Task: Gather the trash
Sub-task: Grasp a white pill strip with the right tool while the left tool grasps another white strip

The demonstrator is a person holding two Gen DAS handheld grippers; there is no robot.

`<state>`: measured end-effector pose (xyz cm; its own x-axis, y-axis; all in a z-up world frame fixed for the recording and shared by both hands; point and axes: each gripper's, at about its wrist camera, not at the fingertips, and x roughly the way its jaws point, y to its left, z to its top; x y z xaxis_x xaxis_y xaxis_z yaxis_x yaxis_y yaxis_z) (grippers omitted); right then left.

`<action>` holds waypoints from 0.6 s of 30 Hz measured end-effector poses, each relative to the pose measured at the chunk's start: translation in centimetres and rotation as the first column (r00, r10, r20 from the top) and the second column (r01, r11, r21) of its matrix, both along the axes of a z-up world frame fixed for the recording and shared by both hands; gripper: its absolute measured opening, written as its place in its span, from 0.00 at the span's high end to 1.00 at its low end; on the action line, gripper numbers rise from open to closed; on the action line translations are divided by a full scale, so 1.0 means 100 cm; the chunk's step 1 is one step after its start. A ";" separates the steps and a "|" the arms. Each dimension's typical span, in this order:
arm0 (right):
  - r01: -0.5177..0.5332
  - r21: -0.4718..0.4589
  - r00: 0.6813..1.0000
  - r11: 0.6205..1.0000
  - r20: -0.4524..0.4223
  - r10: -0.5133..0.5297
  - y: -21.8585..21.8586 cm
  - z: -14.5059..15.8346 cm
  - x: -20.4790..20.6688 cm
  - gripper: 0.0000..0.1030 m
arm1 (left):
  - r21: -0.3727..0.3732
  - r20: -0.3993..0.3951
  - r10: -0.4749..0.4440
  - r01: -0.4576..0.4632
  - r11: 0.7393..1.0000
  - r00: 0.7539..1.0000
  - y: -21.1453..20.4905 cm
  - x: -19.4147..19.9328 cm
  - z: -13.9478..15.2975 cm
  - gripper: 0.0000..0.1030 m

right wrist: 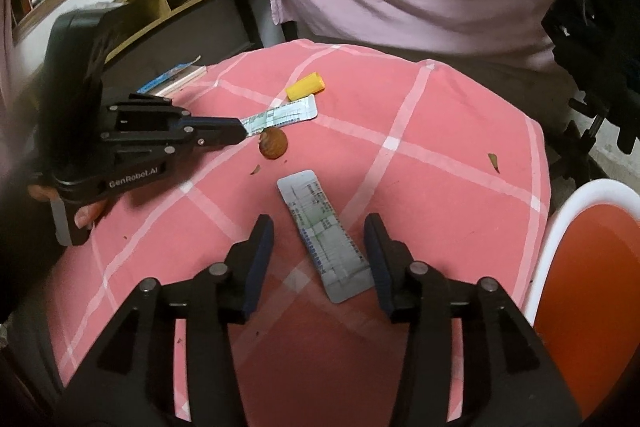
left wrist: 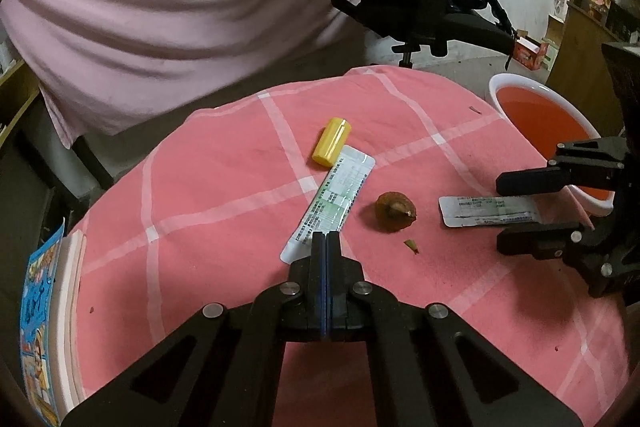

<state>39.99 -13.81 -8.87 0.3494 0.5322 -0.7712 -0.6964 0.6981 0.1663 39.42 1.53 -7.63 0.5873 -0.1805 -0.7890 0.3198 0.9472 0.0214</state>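
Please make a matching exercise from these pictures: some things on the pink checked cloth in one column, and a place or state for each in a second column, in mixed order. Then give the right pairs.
Things
1. small yellow plastic cap
2. brown round fruit pit
3. long white printed wrapper near the cap
4. second white printed wrapper

Places or states
A. lies between the open right gripper's fingers
B. its end is pinched in the shut left gripper
C. lies at the far end of the pinched wrapper
D. lies between the two wrappers

Pairs: 1-C, 2-D, 3-B, 4-A
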 end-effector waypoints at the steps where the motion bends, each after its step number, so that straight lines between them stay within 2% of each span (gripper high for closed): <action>1: 0.002 -0.014 1.000 1.000 0.008 -0.002 0.002 0.000 -0.001 0.44 | -0.003 0.000 0.001 -0.001 1.000 1.000 0.000 0.000 0.000 1.00; 2: 0.004 -0.028 1.000 1.000 0.018 -0.003 0.003 0.000 -0.002 0.46 | -0.007 -0.001 0.002 -0.002 1.000 1.000 0.001 -0.001 0.001 1.00; 4: 0.009 -0.044 0.999 0.999 0.031 -0.008 0.007 -0.001 -0.004 0.61 | -0.021 0.001 -0.006 0.006 1.000 1.000 0.001 -0.003 0.002 1.00; 8: 0.017 -0.044 0.999 0.999 0.041 -0.016 0.009 -0.001 -0.007 0.66 | -0.040 0.019 0.006 -0.005 0.999 1.000 0.008 -0.007 0.007 0.99; 9: 0.023 -0.041 0.999 0.999 0.041 -0.021 0.008 -0.001 -0.006 0.66 | -0.043 0.019 0.014 -0.013 0.999 1.000 0.010 -0.007 0.007 0.95; 10: 0.027 -0.037 0.999 0.999 0.040 -0.026 0.007 -0.002 -0.005 0.67 | -0.046 0.020 0.022 -0.021 0.999 1.000 0.011 -0.007 0.008 0.81; 11: 0.030 -0.033 0.999 0.999 0.041 -0.029 0.005 -0.002 -0.005 0.67 | -0.049 0.025 0.030 -0.029 0.998 0.999 0.013 -0.006 0.009 0.57; 12: 0.032 -0.032 0.999 0.999 0.042 -0.031 0.005 -0.002 -0.005 0.67 | -0.052 0.039 0.039 -0.037 0.998 0.999 0.014 -0.006 0.011 0.51; 13: 0.035 -0.029 0.998 0.999 0.044 -0.034 0.005 -0.002 -0.005 0.67 | -0.058 0.051 0.040 -0.037 0.998 0.998 0.014 -0.006 0.013 0.47; 15: 0.041 -0.023 0.998 0.999 0.044 -0.040 0.004 -0.002 -0.005 0.67 | -0.058 0.055 0.027 -0.024 0.998 0.998 0.012 -0.001 0.014 0.47; 17: 0.054 -0.017 0.998 0.998 0.045 -0.053 0.002 -0.002 -0.005 0.67 | -0.037 0.027 0.016 -0.015 0.999 1.000 0.007 0.006 0.009 0.48; 18: 0.065 -0.017 0.997 0.998 0.050 -0.065 0.001 -0.001 -0.004 0.67 | -0.021 -0.017 0.012 -0.013 1.000 1.000 0.005 0.012 0.002 0.48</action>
<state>39.57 -13.75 -9.00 0.4205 0.4928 -0.7618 -0.6565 0.7448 0.1195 40.58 2.03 -7.47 0.5762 -0.1901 -0.7949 0.3081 0.9514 -0.0042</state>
